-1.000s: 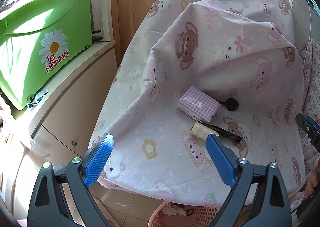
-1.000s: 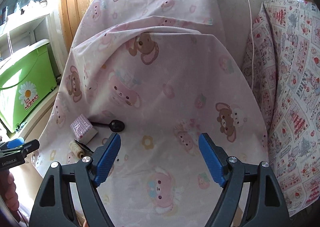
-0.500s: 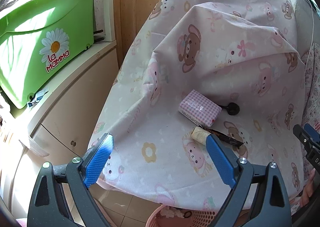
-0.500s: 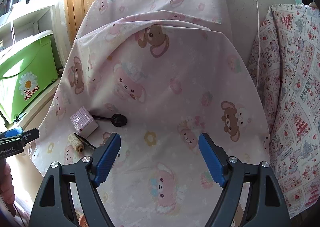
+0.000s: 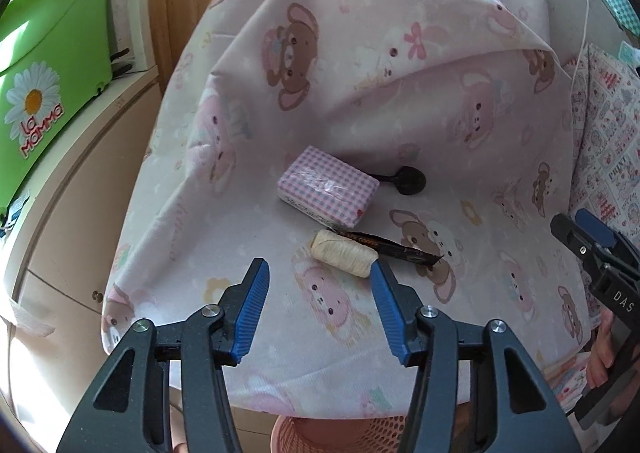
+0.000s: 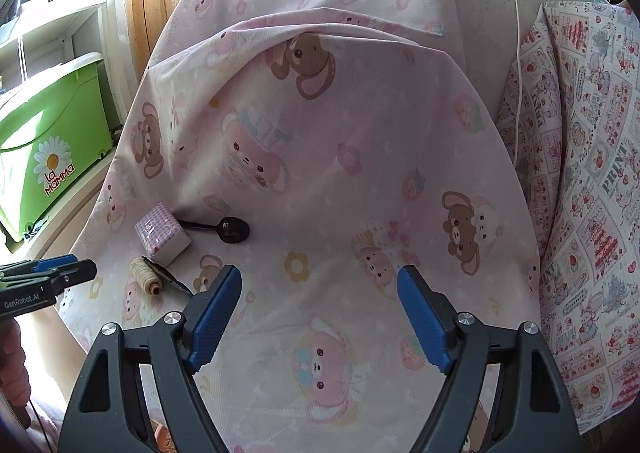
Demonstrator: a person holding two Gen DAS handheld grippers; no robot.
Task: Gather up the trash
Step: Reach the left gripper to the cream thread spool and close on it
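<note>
L gripper [image 5: 318, 301] hovers low over the near edge of the desk [image 5: 280, 381], which is draped in a pink bear-print cloth. Its fingers [image 5: 252, 305] have just been closing and now stand partly apart, nothing between them. R gripper [image 6: 320, 309] hangs over bare cloth further right, fingers wide apart, empty.

Trash cluster sits on the cloth, near the L edge:
- thread spool [image 5: 344, 253], cream, lying on its side, just ahead of L gripper's right finger tip, approx touching it.
- dark wrapper [image 5: 394, 249], flat, one end tucked under/behind the spool.
- checked tissue pack [image 5: 328, 189], just behind the spool.
- black spoon [image 5: 408, 181], handle hidden behind the pack.

Pink basket [image 5: 340, 433] shows below the desk edge, under L gripper.

Risks, as judged from here:
1. Spool sits off-centre, to the right of the finger gap. If the fingers close w/o shifting right, the right finger likely nudges it; being round, it may roll toward the desk edge.
2. Finger gap already narrowed: may be too tight to straddle the spool lengthwise.
3. Wrapper is thin and flat; a pinch may catch cloth instead and drag the whole cluster.
4. Cloth is loose; a snag could pull items off the edge and miss the basket.
</note>
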